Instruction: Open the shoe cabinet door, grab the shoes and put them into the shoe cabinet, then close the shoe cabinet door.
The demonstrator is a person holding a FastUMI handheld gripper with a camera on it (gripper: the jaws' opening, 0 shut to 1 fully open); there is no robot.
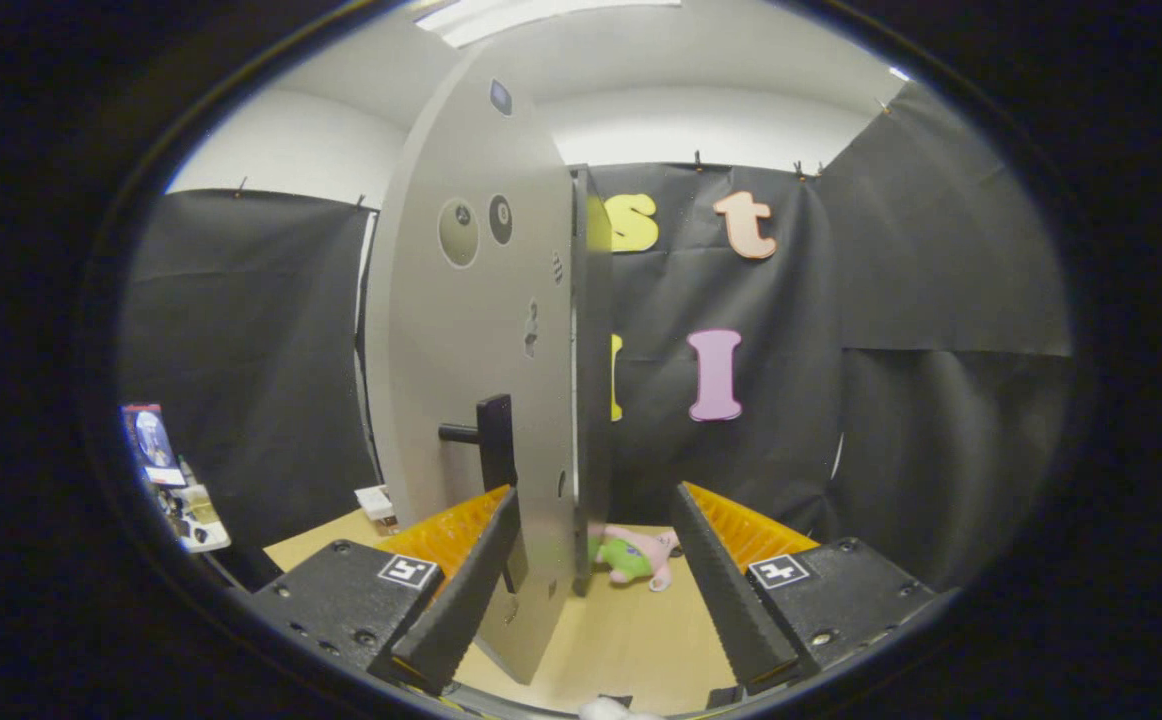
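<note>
Hand-held gripper [596, 560] spread wide, gripping nothing, grey cabinet door [471, 400] swung open with its edge standing between the fingers, nearer the left finger [466, 590], dark door handle [489, 440] just above that finger, pink and green plush toy [636, 557] on the wooden table [631, 640] beyond.
</note>
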